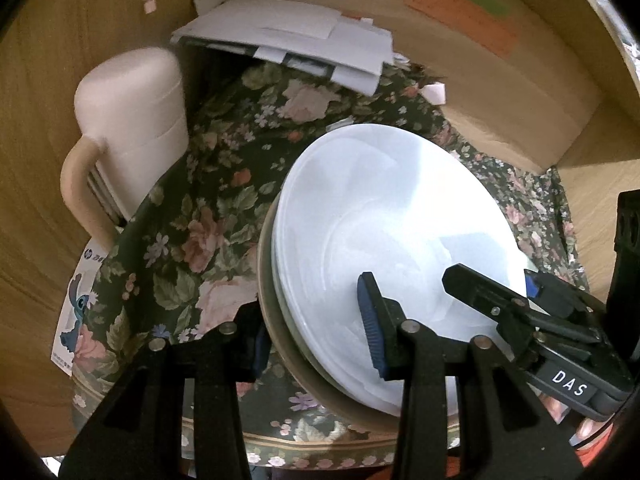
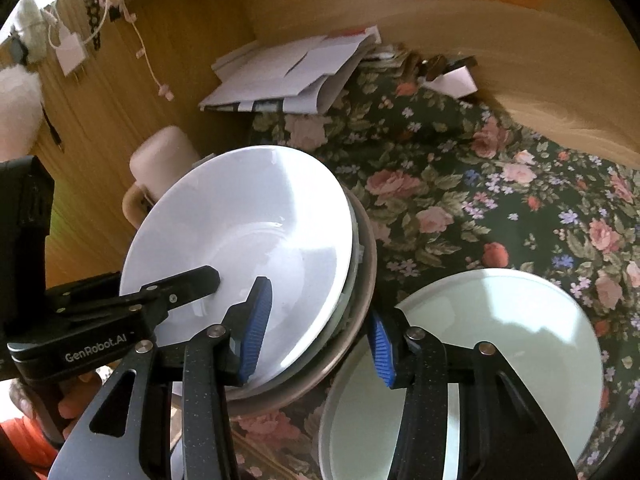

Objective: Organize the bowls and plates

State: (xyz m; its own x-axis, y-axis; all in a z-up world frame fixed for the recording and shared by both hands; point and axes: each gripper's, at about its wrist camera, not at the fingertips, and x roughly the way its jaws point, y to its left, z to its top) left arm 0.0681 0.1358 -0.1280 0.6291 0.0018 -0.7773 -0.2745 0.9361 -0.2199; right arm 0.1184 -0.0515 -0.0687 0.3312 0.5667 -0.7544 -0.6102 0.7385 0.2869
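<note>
Stack position: a white bowl [image 1: 396, 232] sits uppermost on a stack whose lowest visible member is a wider beige plate [image 1: 280, 328], in the lower centre of the left wrist view. In the right wrist view the same stack occupies centre left, and a second, pale green bowl [image 2: 500, 344] rests alone on the cloth at lower right, just beside the stack.

Left gripper [image 1: 316, 328]: fingers spread wide, straddling the near rim of the stack, one finger outside the beige plate and one over the white bowl's inside. Nothing is clamped.

Right gripper [image 2: 320, 336]: fingers likewise spread, holding nothing; one finger lies over the white bowl, the other over the pale green bowl, and the stack's rim lies between them.

Recommended procedure: the probable step is steadying or lifting the stack. Close one gripper on the rim squarely, gripping all layers or only the top bowl, not a partial set. Glazed ware is smooth; grip firmly and keep the load level.

Surroundings: a dark floral tablecloth [image 1: 208, 240] covers the table, backed by wood panelling [image 1: 48, 80]. A cream jug [image 1: 132, 128] stands at upper left and loose papers [image 1: 304, 44] lie at top centre.
</note>
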